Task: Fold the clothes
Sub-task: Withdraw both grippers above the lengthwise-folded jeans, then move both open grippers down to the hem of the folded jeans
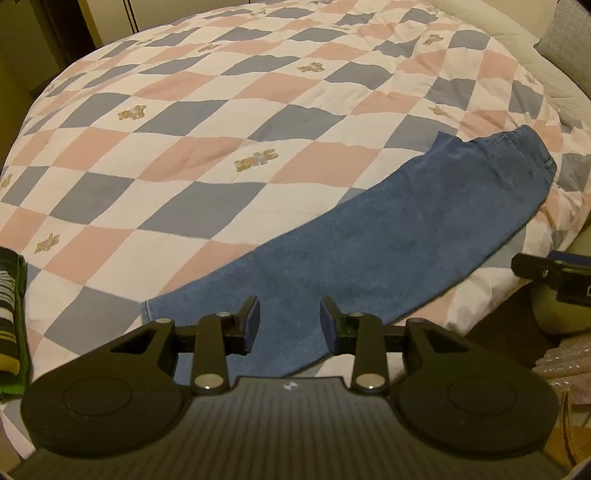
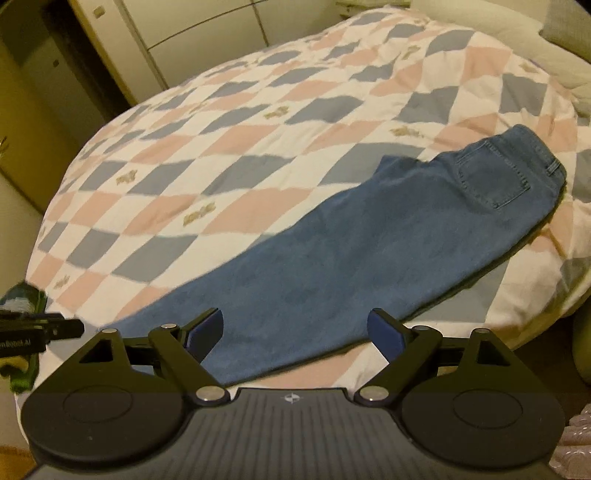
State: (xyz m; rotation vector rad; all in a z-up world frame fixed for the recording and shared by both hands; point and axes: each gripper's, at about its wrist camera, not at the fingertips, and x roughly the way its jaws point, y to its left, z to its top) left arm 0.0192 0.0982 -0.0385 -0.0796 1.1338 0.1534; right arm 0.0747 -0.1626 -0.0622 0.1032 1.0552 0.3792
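Note:
A pair of blue jeans point(image 1: 388, 236) lies flat on the bed, folded lengthwise with one leg over the other. Its waist and back pocket point(image 2: 491, 177) point to the far right and its leg hems are near the bed's front edge. My left gripper point(image 1: 290, 325) hovers open over the hem end, with nothing between its fingers. My right gripper point(image 2: 295, 334) is open too, wider, above the lower leg of the jeans point(image 2: 332, 266). Each gripper shows at the edge of the other's view: the right one point(image 1: 546, 273), the left one point(image 2: 40, 332).
The bed carries a quilt point(image 1: 221, 129) of pink, blue and white diamonds with small bear prints. A striped green and black garment point(image 1: 11, 314) lies at the near left edge. Pillows point(image 2: 517, 33) sit at the far right. Cupboard doors point(image 2: 184, 40) stand beyond the bed.

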